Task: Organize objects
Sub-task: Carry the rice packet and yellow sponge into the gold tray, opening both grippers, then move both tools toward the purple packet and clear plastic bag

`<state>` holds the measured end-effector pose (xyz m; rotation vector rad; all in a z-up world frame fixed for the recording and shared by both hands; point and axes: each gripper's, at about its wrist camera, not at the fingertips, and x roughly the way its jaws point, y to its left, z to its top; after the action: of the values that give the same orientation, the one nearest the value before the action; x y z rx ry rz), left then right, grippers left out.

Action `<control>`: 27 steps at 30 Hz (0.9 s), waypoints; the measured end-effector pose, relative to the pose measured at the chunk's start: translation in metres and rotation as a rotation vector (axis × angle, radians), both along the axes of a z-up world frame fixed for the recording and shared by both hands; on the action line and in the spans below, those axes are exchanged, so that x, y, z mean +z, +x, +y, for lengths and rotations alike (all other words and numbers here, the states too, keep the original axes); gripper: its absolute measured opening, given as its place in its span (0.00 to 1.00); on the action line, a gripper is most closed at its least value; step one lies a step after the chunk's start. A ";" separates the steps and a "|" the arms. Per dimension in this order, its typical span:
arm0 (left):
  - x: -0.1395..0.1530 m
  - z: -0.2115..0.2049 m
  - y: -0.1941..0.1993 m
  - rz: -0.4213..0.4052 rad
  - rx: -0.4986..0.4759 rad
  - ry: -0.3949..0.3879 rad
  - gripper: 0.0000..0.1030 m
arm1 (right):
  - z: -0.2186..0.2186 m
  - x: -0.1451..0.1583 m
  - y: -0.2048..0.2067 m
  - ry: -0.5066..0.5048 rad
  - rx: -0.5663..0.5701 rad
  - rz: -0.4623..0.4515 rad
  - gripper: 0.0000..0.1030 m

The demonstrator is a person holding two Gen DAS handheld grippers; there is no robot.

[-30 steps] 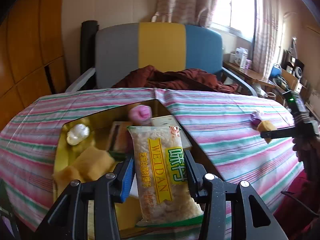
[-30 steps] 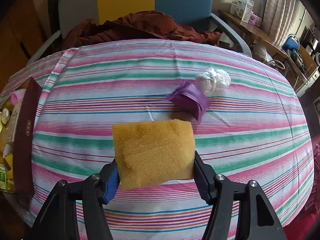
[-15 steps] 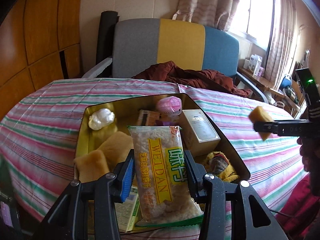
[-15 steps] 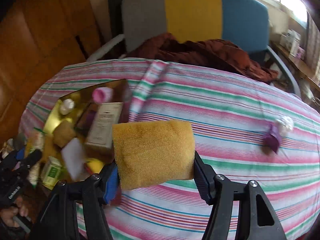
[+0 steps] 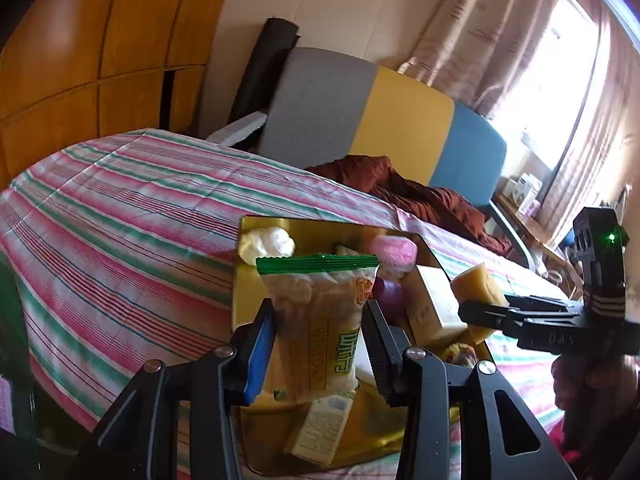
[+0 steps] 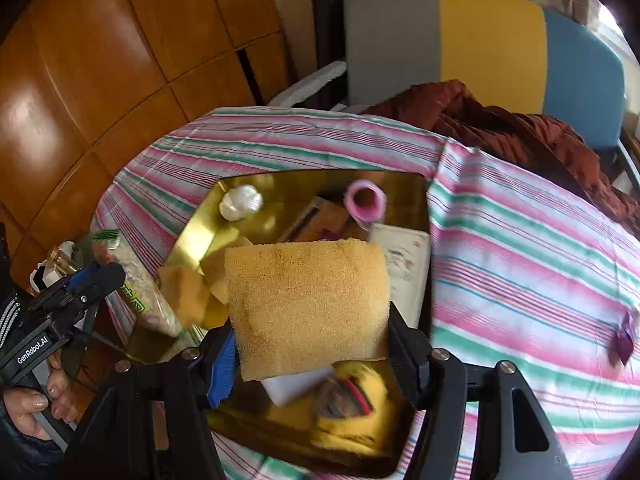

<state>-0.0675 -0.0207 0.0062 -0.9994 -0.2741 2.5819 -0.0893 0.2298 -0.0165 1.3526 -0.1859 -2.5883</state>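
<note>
My left gripper [image 5: 320,344] is shut on a clear snack packet [image 5: 318,320] with a green top and yellow label, held above the near left part of the gold tray [image 5: 248,280]. My right gripper [image 6: 310,354] is shut on a yellow sponge [image 6: 308,304] and holds it over the tray [image 6: 192,236]. The right gripper with the sponge [image 5: 476,284] also shows at the right of the left wrist view. The left gripper [image 6: 96,276] and packet [image 6: 144,292] show at the tray's left edge in the right wrist view.
The tray holds a white ball [image 6: 241,202], a pink roll [image 6: 365,200], a white box [image 6: 404,264], other sponges [image 6: 186,288] and a yellow toy [image 6: 352,404]. A purple item [image 6: 624,338] lies on the striped cloth [image 6: 520,248]. A chair [image 6: 480,40] with brown fabric stands behind.
The right gripper has carried the sponge left from the open cloth to over the tray. The left gripper has tilted and shifted, with the packet still held.
</note>
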 end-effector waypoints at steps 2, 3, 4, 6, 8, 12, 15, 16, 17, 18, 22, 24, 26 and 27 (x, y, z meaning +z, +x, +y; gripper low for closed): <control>0.000 -0.003 -0.010 -0.014 0.000 0.018 0.42 | -0.008 0.001 -0.009 -0.003 0.013 0.007 0.63; 0.001 -0.004 -0.015 -0.017 -0.001 0.029 0.42 | -0.011 0.002 -0.013 -0.003 0.016 0.010 0.63; 0.001 -0.003 -0.021 -0.016 -0.002 0.030 0.42 | -0.015 0.002 -0.019 -0.003 0.019 0.013 0.63; 0.003 -0.001 -0.033 -0.008 0.004 0.022 0.42 | -0.021 0.003 -0.028 -0.006 0.021 0.017 0.63; 0.005 0.002 -0.045 0.000 0.002 0.026 0.42 | -0.027 0.001 -0.038 -0.001 0.024 0.015 0.63; 0.008 0.005 -0.070 -0.016 -0.009 0.039 0.42 | -0.033 -0.006 -0.049 0.003 0.019 -0.007 0.64; 0.000 0.016 -0.090 -0.075 -0.029 -0.019 0.58 | -0.035 -0.013 -0.057 0.005 0.008 -0.020 0.70; -0.003 0.018 -0.094 -0.081 -0.032 -0.019 0.74 | -0.034 -0.017 -0.060 0.006 -0.005 -0.031 0.74; -0.006 0.020 -0.099 -0.084 -0.028 -0.022 0.78 | -0.034 -0.020 -0.061 0.006 -0.017 -0.038 0.80; -0.008 0.021 -0.101 -0.086 -0.022 -0.031 0.78 | -0.033 -0.022 -0.061 0.001 -0.025 -0.042 0.80; -0.009 0.019 -0.096 -0.054 0.014 -0.051 0.78 | -0.032 -0.027 -0.052 -0.004 -0.026 -0.045 0.80; -0.011 0.017 -0.090 -0.047 0.021 -0.057 0.78 | -0.031 -0.028 -0.045 -0.005 -0.025 -0.044 0.80; -0.013 0.013 -0.082 -0.041 0.036 -0.070 0.78 | -0.031 -0.029 -0.038 -0.010 -0.029 -0.042 0.80; -0.013 0.011 -0.077 -0.032 0.044 -0.078 0.78 | -0.032 -0.029 -0.035 -0.008 -0.031 -0.039 0.80</control>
<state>-0.1442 -0.0092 -0.0068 -1.0738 -0.2075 2.6365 -0.1245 0.1980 -0.0456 1.4091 -0.2253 -2.5846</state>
